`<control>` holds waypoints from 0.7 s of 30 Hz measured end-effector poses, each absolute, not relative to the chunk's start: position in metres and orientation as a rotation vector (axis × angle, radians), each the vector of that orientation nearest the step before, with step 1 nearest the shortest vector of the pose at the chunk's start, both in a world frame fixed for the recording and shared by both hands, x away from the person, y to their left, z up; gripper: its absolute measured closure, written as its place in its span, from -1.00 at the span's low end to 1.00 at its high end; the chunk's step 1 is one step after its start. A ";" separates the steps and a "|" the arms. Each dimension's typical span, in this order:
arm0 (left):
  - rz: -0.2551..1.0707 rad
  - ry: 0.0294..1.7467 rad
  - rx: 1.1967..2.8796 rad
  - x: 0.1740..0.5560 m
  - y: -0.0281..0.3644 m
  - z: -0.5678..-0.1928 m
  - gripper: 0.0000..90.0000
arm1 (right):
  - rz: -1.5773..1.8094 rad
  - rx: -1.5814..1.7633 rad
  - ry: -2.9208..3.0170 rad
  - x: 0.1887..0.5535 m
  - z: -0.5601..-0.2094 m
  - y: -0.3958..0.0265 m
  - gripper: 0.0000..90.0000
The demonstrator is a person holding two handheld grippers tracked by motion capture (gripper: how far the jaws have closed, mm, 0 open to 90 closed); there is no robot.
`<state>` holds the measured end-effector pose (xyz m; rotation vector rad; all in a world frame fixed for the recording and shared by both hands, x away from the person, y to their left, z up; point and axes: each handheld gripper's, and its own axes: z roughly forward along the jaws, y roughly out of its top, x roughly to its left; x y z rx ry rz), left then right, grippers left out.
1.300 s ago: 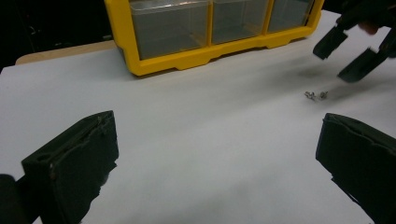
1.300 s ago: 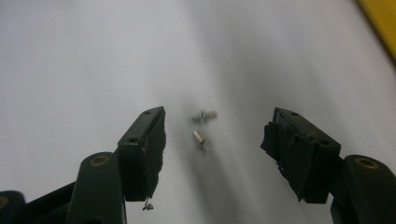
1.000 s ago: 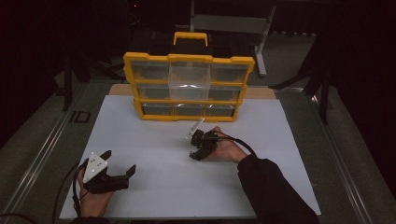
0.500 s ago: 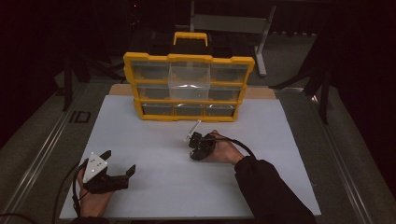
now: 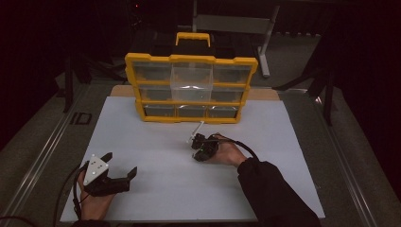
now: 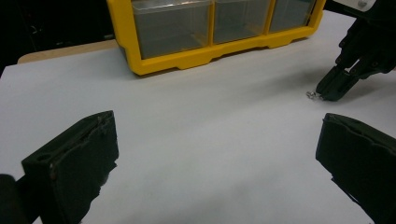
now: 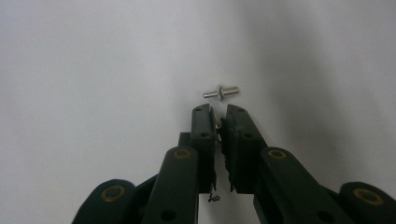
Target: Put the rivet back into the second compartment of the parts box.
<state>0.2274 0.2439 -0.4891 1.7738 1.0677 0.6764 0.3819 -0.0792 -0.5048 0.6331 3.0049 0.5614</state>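
Observation:
A small silvery pin (image 7: 221, 92) lies on the white board just past my right gripper's tips, and it also glints beside them in the left gripper view (image 6: 310, 94). My right gripper (image 7: 218, 112) points down at the board at mid-table (image 5: 197, 157). Its jaws have just been closing and now stand almost together, with a sliver of a second small metal part (image 7: 218, 125) pinched between the pads. Resting near the front left edge, my left gripper (image 5: 120, 164) is wide open with nothing between its jaws (image 6: 217, 123).
A yellow parts organizer (image 5: 189, 59) with clear drawers stands upright at the back of the white board (image 5: 156, 137); its bottom drawers (image 6: 170, 28) face me. A black cable loops from the right gripper over the hand.
The right gripper's jaws have closed from a spread stance to nearly together over the small parts. Both hands have stayed where they were.

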 end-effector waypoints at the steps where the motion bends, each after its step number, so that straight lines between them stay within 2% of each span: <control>1: 0.676 1.067 1.774 0.228 0.244 -0.489 -1.00 | 0.572 0.644 3.010 0.383 -0.505 -0.080 0.83; 21: 0.677 1.066 1.774 0.228 0.243 -0.489 -1.00 | 0.657 0.646 2.995 0.384 -0.473 -0.096 0.83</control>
